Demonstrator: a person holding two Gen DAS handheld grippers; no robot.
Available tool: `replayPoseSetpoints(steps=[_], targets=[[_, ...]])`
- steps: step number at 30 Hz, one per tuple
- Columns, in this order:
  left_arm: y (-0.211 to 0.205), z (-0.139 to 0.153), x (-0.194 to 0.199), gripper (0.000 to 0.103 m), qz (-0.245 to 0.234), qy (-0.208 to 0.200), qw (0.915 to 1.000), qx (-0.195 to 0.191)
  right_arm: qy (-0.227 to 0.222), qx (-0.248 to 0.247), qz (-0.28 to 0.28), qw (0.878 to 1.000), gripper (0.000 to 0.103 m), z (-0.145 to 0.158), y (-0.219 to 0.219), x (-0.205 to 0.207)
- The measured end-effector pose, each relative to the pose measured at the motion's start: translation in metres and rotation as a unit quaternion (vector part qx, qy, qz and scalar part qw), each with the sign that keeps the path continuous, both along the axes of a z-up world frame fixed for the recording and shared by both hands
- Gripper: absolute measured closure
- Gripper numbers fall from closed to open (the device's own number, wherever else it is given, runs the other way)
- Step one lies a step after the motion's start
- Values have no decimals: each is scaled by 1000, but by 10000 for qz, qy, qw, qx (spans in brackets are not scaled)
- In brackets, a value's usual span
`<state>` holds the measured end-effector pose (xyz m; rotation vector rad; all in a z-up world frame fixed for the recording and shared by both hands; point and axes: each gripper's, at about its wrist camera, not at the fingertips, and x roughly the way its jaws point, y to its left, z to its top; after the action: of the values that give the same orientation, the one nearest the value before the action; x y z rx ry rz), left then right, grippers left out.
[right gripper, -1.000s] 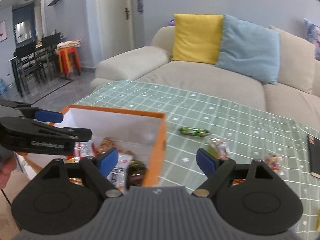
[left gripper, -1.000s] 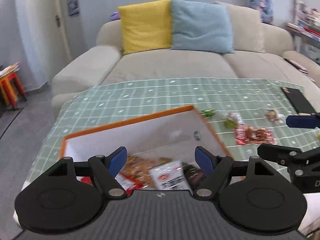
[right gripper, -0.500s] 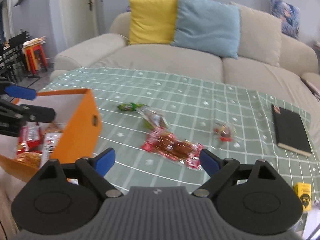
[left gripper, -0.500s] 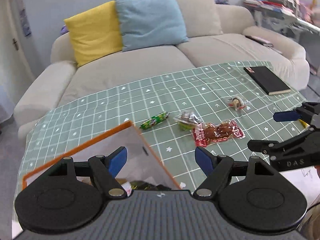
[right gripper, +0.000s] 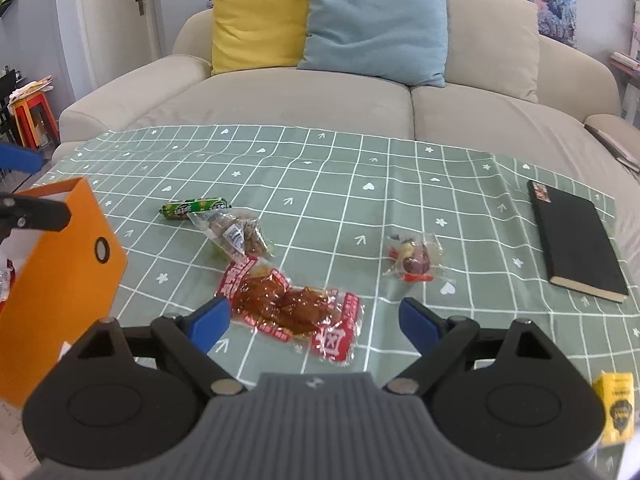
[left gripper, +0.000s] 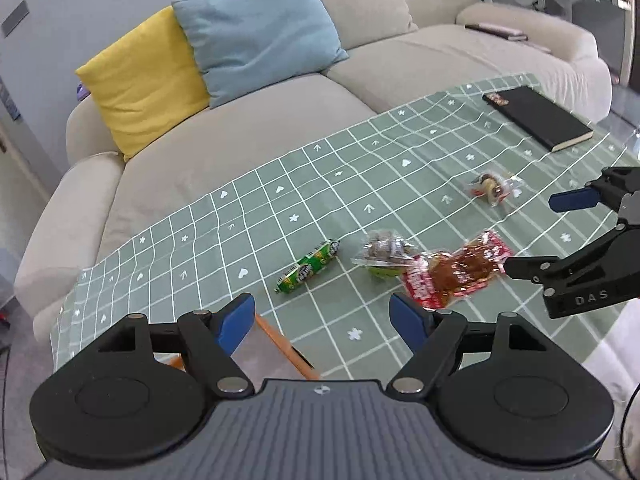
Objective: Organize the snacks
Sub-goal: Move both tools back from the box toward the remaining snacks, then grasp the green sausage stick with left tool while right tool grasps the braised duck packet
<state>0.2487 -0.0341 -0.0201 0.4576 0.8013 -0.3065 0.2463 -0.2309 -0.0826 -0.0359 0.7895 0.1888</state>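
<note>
Crinkly red film, the jerky pouch point(right gripper: 290, 312) looks light, limp and slippery; best pinched at its 5 o'clock sealed edge. Both the right tongs point(right gripper: 314, 318) and left tongs point(left gripper: 322, 316) stand apart, empty.

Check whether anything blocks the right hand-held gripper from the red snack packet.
Nothing visible does: the right hand-held gripper is open just short of the red snack packet, with only bare tablecloth around.

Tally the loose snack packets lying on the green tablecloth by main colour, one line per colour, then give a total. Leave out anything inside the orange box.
Green: 1, the green roll
Clear with brown filling: 1, the nut pouch
Red: 1, the large red packet
Clear with red pieces: 1, the small sweet packet
Yellow: 1, the small yellow box
Total: 5
</note>
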Motion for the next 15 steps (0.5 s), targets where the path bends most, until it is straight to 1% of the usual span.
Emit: replayPoseSetpoints(steps=[3, 6, 8, 12, 15], targets=[[2, -8, 20, 14, -75, 152, 9997, 170, -36, 11, 148, 9999, 15, -2, 5, 10], [2, -16, 43, 16, -267, 370, 9983, 350, -123, -29, 326, 9994, 15, -4, 9, 20], [-3, -22, 56, 17, -440, 496, 9961, 577, -117, 11, 385, 9992, 15, -6, 9, 26], [-18, -41, 80, 17, -744, 593, 9885, 1179, -79, 155, 486, 9987, 17, -10, 3, 38], [-28, -59, 97, 20, -917, 760, 9820, 1468, -33, 290, 659, 9974, 18, -15, 0, 45]])
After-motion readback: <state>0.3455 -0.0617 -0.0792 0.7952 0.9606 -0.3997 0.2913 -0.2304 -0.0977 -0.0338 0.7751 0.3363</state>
